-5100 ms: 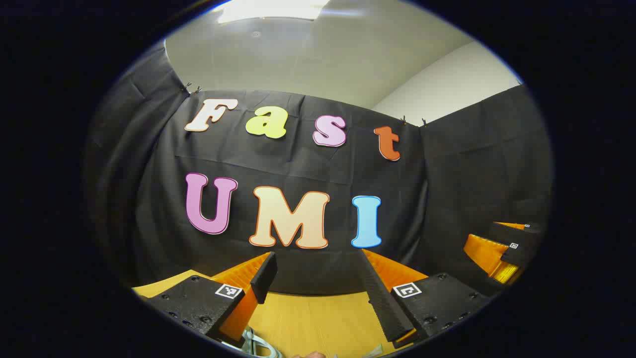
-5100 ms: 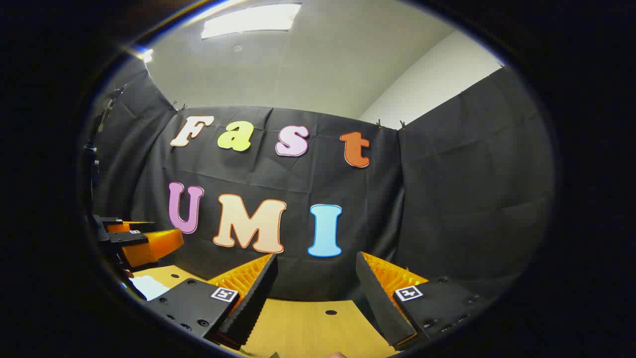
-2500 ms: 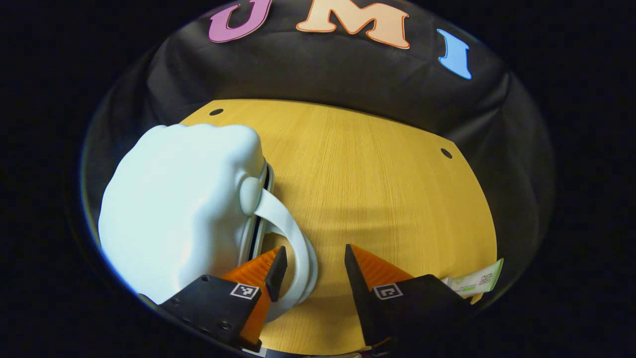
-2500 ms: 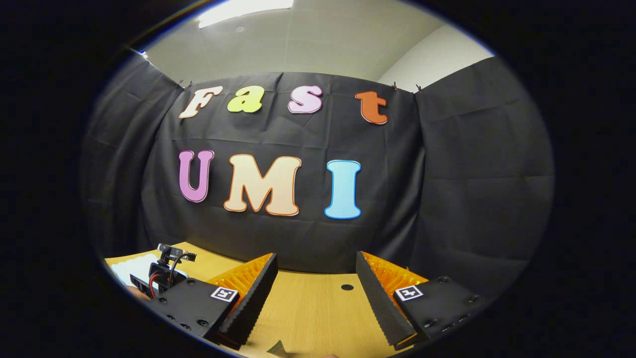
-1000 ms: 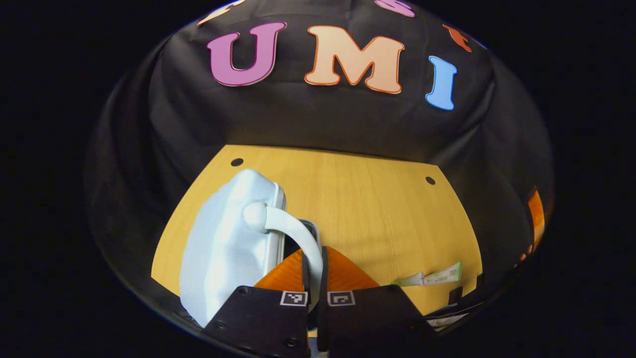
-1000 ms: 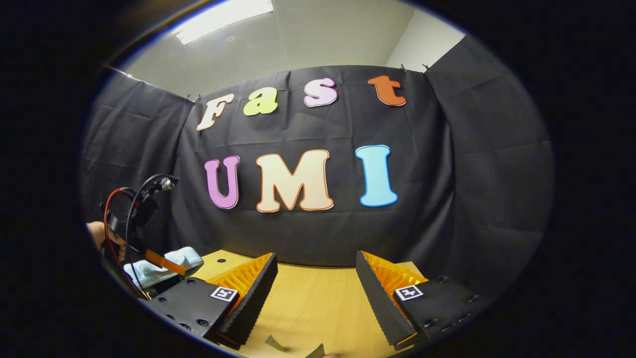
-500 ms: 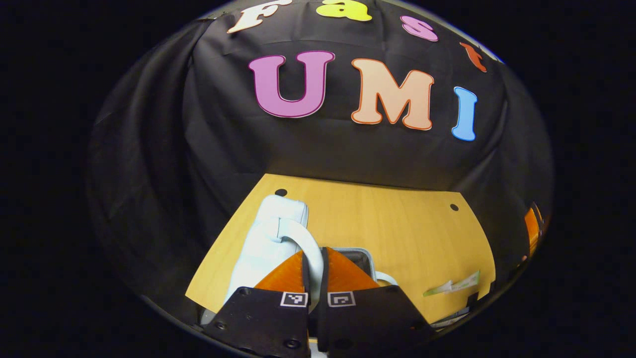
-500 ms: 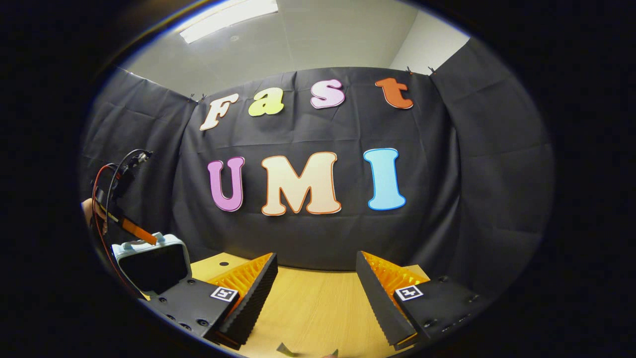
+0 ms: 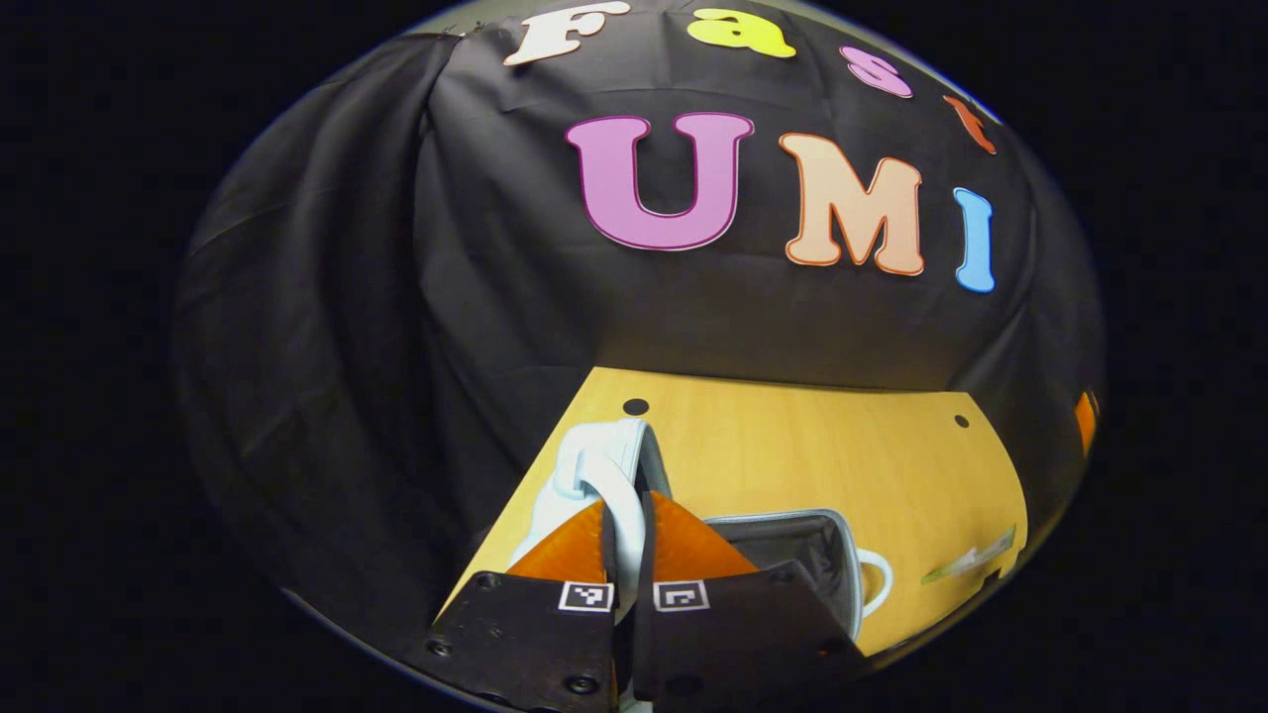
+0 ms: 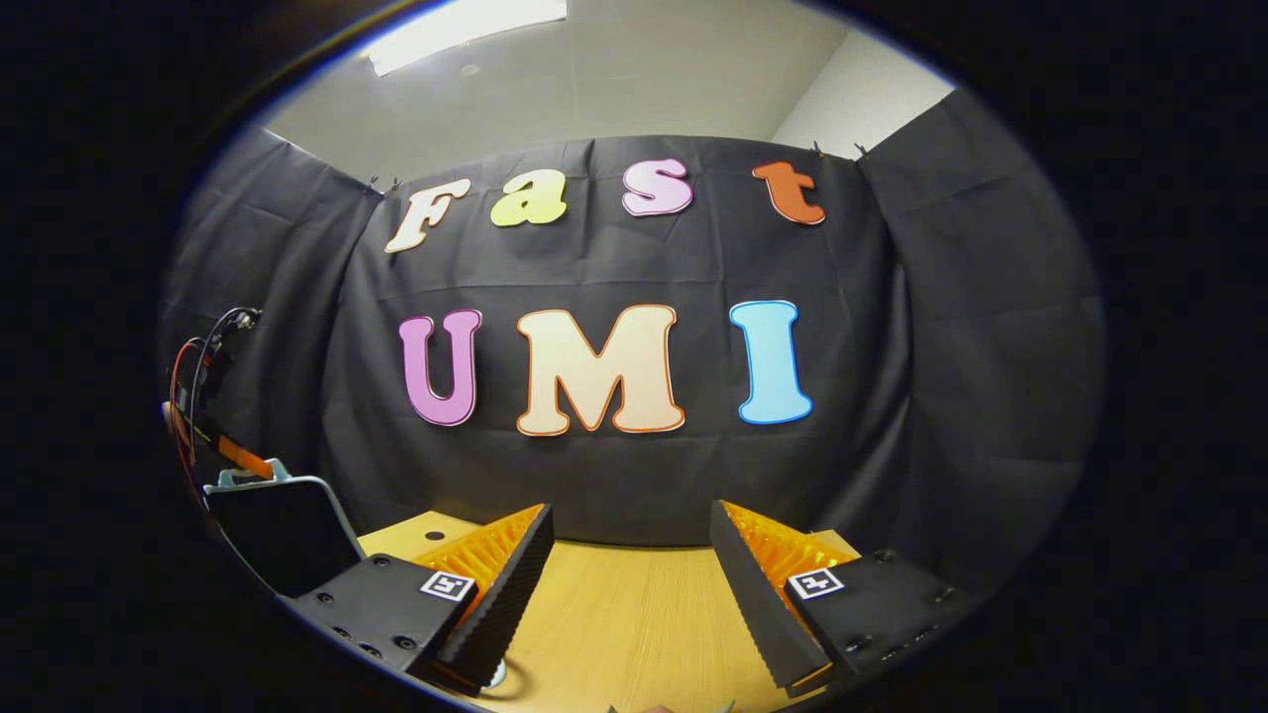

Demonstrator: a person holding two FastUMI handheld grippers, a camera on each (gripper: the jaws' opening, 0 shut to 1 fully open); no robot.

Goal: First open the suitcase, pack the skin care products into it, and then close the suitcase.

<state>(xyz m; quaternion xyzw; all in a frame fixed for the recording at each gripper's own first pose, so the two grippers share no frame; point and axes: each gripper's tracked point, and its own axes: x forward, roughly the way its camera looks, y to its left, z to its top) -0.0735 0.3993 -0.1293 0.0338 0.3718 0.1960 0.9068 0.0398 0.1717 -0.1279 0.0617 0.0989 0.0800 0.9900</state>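
My left gripper (image 9: 624, 510) is shut on the curved white handle (image 9: 611, 482) of the suitcase lid (image 9: 561, 492), holding the pale lid raised on edge. Right of it the suitcase base (image 9: 792, 519) lies open on the table, its inside dark, with a second white handle (image 9: 878, 584) at its side. A green-and-white skin care sachet (image 9: 967, 566) lies further right. In the right gripper view the raised lid (image 10: 282, 540) stands at the far left with its dark inside facing me, the left gripper (image 10: 213, 436) on its top edge. My right gripper (image 10: 629, 584) is open and holds nothing.
The yellow wooden table (image 9: 802, 446) has small round holes near its back corners, and black cloth walls close it in at the back and sides. Red and black cables (image 10: 193, 361) hang from the left gripper. Bare tabletop (image 10: 634, 614) lies between the right gripper's fingers.
The left gripper closed on the lid handle and swung the lid up and open, exposing the dark inside. The right gripper has stayed open, only shifting slightly.
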